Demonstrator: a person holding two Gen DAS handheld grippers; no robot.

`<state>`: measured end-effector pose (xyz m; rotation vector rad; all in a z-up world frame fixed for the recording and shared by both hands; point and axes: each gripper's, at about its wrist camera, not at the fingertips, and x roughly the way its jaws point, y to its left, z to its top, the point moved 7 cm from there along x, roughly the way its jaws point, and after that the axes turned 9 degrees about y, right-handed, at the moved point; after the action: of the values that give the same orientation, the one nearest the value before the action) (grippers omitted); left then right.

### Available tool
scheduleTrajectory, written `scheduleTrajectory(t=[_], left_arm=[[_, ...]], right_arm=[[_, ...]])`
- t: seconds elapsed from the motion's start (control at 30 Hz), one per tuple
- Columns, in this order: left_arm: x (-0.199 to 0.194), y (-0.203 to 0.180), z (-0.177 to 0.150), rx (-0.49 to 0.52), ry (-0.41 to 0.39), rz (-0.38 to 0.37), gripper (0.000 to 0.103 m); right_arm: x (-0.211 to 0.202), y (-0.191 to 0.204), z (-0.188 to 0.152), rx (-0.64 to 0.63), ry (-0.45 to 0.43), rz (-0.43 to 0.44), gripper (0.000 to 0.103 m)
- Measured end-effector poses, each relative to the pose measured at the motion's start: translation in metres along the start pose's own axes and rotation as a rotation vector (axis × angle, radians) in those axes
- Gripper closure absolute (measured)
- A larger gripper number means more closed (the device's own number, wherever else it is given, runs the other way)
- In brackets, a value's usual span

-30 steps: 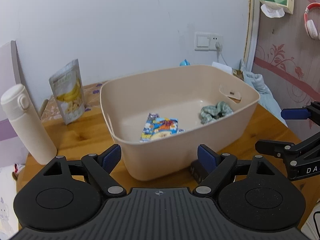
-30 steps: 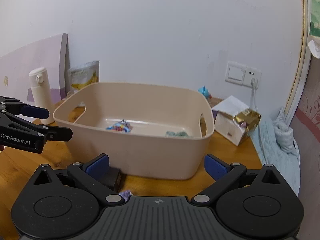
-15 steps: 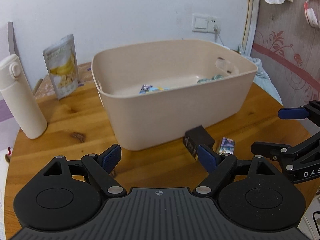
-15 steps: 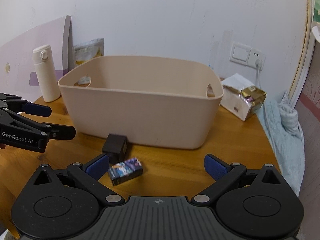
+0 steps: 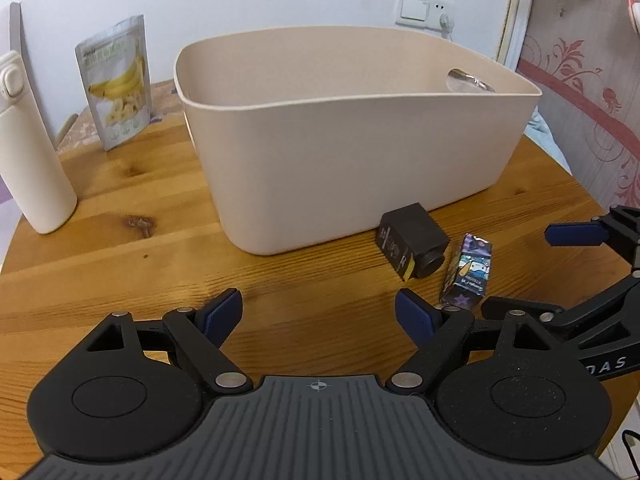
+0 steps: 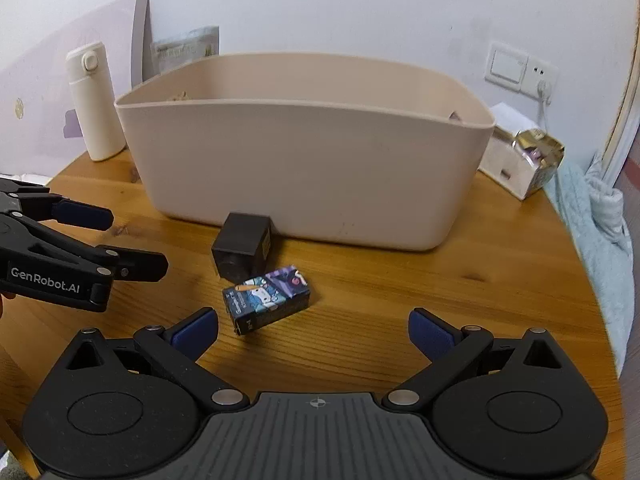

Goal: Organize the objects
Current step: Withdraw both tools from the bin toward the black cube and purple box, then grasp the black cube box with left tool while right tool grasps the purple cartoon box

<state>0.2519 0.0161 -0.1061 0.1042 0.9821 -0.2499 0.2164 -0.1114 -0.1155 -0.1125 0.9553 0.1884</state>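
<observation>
Right wrist: 1 bin [image 6: 304, 168]; 2 boxes [image 6: 272, 300]

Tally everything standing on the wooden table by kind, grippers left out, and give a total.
Bins: 1, beige bin
Bottles: 1, white bottle
Snack pouches: 1, banana chip pouch
Small boxes: 2, black box and printed box
Cartons: 1, white carton
Total: 6

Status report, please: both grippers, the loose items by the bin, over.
Left hand-held gripper open, empty. Right hand-held gripper open, empty. Black cube and small printed box on table before beige bin. Nothing blocking.
</observation>
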Motion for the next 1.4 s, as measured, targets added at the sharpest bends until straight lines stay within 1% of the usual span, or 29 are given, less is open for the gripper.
scheduleTrajectory(t=[0.2, 0.43, 0.63, 0.77, 1.0, 1.1, 1.23, 1.4], left_arm=[[0.008, 0.001, 0.001, -0.012, 0.017, -0.001, 0.018], [0.015, 0.003, 0.002, -0.019, 0.030, 0.008, 0.018], [0.016, 0.001, 0.003, -0.032, 0.031, -0.003, 0.018], [0.017, -0.004, 0.005, -0.032, 0.027, -0.013, 0.018], [0.021, -0.022, 0.008, -0.006, 0.023, -0.040, 0.018], [0.022, -0.032, 0.011, -0.002, 0.020, -0.059, 0.018], [0.026, -0.041, 0.013, -0.014, 0.022, -0.093, 0.018], [0.033, -0.049, 0.014, -0.047, 0.017, -0.117, 0.018]], right_arm=[[0.014, 0.005, 0.003, 0.006, 0.023, 0.015, 0.000], [0.029, 0.010, 0.007, 0.004, 0.031, 0.006, 0.000], [0.033, 0.004, 0.007, 0.012, 0.015, -0.032, 0.000], [0.032, -0.005, 0.006, 0.035, 0.011, -0.050, 0.000], [0.030, -0.039, 0.002, 0.101, 0.013, -0.083, 0.000], [0.028, -0.047, -0.003, 0.115, 0.014, -0.094, 0.000], [0.025, -0.058, -0.008, 0.128, 0.015, -0.095, 0.001], [0.024, -0.066, -0.011, 0.138, 0.023, -0.086, 0.002]])
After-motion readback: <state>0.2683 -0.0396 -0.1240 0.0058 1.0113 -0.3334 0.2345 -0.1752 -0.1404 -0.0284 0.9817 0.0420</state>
